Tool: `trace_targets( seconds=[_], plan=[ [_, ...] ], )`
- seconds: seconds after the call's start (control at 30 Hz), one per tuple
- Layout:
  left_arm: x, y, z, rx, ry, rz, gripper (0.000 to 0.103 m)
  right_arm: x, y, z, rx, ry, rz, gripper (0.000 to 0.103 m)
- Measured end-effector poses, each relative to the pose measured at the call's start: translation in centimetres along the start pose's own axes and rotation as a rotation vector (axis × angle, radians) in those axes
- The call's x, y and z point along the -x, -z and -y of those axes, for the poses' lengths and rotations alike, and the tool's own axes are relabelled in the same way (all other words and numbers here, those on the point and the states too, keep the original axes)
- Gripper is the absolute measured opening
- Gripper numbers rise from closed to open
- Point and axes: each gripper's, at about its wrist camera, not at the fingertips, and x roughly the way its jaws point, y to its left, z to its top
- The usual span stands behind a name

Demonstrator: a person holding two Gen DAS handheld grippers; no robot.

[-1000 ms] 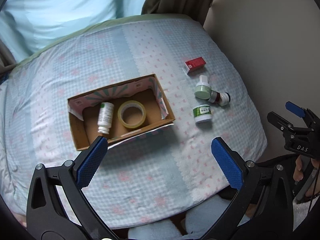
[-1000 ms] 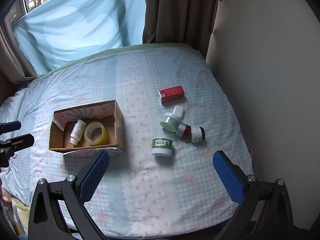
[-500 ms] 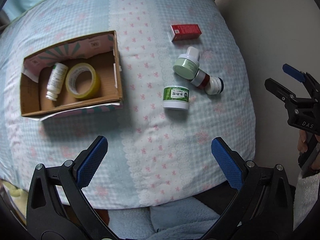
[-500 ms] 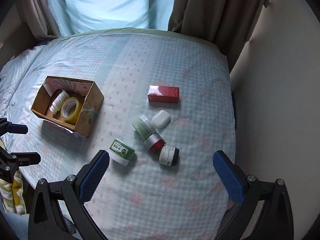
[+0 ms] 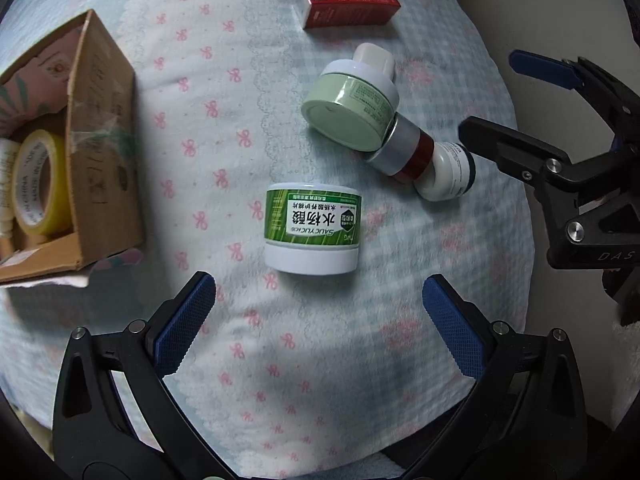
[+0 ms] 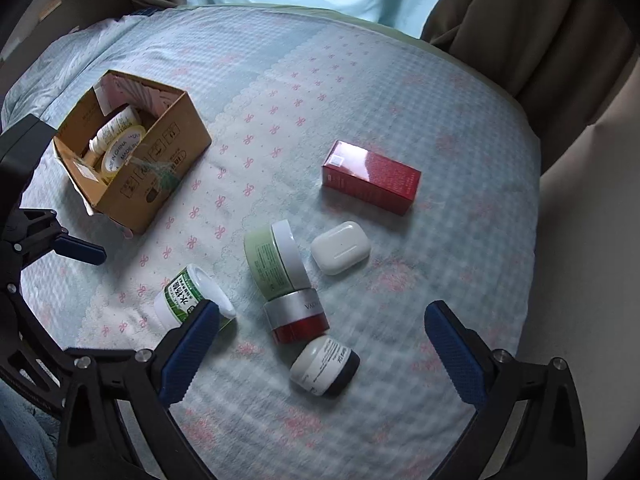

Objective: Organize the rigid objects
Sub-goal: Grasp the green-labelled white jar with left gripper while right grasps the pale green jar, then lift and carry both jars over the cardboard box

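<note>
On the bedspread lie a green-labelled white jar (image 5: 312, 234) (image 6: 192, 300), a pale green jar (image 5: 352, 102) (image 6: 276, 258), a silver-and-red jar (image 5: 404, 152) (image 6: 298, 316), a white-and-black jar (image 5: 448, 172) (image 6: 324, 366), a white earbud case (image 6: 340, 248) and a red carton (image 5: 348, 2) (image 6: 370, 176). My left gripper (image 5: 318, 292) hangs open just short of the green-labelled jar, touching nothing. My right gripper (image 6: 323, 308) is wide, its jaws closing slightly, above the silver-and-red and white-and-black jars, with its pads on neither jar.
A cardboard box (image 5: 100, 140) (image 6: 160, 164) at the left holds a yellow tape roll (image 5: 36, 188) and a white bottle (image 6: 110, 130). The bed's edge drops to a wall on the right. Curtains (image 6: 520, 20) hang behind the bed.
Both grippers have come down toward the bed, so the jars look much larger. The left one shifted from the box toward the green-labelled jar. The right one rolled and neared the jar cluster.
</note>
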Motion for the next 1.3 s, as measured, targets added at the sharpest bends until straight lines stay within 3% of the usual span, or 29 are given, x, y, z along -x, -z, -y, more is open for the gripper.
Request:
trace_targets(
  seconds=[0.33, 0.57, 0.67, 0.77, 0.8, 1.3],
  plan=[
    [-6.5, -1.8, -0.4, 0.025, 0.012, -0.042, 0.097, -7.0, -1.4, -1.7, 0.174, -0.072, -0.052, 0.086],
    [-8.3, -2.6, -0.8, 0.071, 0.023, -0.058, 0.080, -9.1, -1.5, -2.6, 0.207, -0.091, -0.052, 0.083],
    [-8.5, -2.9, -0.8, 0.068, 0.015, -0.047, 0.073, -9.9, -1.6, -2.9, 0.214, -0.091, -0.063, 0.073],
    [-8.3, -3.2, -0.4, 0.036, 0.009, -0.038, 0.069, -10.0, -1.6, -3.2, 0.226, -0.085, -0.051, 0.054],
    [-8.3, -3.3, -0.3, 0.030, 0.005, -0.039, 0.069, -10.1, -1.8, -3.2, 0.221, -0.107, -0.060, 0.042],
    [-5.8, -2.7, -2.0, 0.061, -0.003, 0.001, 0.068, -9.4, -2.4, -3.2, 0.164, -0.078, -0.054, 0.040]
  ],
)
